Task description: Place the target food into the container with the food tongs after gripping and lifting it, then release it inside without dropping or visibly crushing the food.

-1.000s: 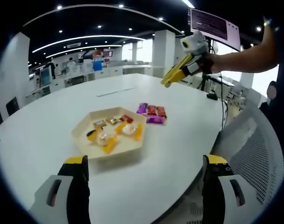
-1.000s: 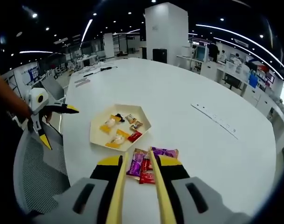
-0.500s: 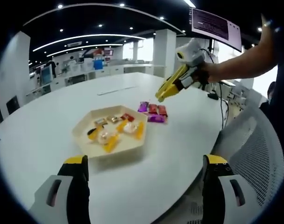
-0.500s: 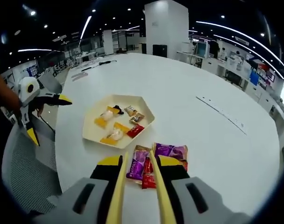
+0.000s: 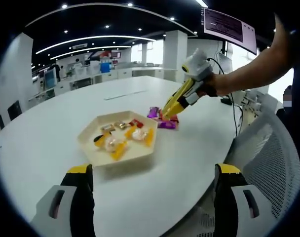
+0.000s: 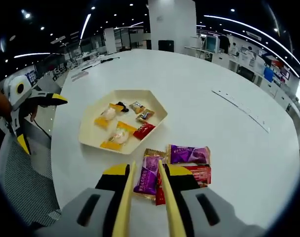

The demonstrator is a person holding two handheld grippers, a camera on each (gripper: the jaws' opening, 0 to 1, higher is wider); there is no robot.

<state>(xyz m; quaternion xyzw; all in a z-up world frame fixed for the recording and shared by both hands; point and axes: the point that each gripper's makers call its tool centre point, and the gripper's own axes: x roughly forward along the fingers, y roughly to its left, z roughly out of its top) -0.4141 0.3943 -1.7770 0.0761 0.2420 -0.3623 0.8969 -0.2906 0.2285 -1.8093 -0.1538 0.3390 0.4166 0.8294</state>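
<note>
Snack packs (image 6: 177,165) lay in a small cluster on the white desk (image 6: 214,64), just beside the near edge of the tray (image 6: 91,129); purple, red and brownish wrappers, touching or overlapping each other. My right claw (image 6: 144,173) held yellow tongs (image 6: 166,207), blades narrowly apart, tips hovering over the purple pack (image 6: 147,180) nearest me. Couldn't tell if the tips touched it yet; nothing gripped as far as I could see. In the left gripper view the right claw (image 5: 170,107) sat angled down w/ its tip at the packs (image 5: 160,118).

Left claw (image 5: 152,175) was wide, holding nothing, hanging back near the desk edge, well apart from the tray (image 5: 86,145).

Step in hand, my judgement: settle tongs on one pack and grip. To do it well I'd straddle the purple pack across its short width, one blade each side, so the neighbours don't come along. Squeeze just enough to hold the wrapper, no more, since contents could crush. Lift straight up before swinging toward the tray.

Tray: cream, hexagonal, shallow. It already held several small items, incl. yellow wedge-shaped pieces, whitish wrapped ones, a red wrapper, a dark bit and a couple of small brown-gold sweets. Free space at the tray side nearest the packs looked the best drop spot.
</note>
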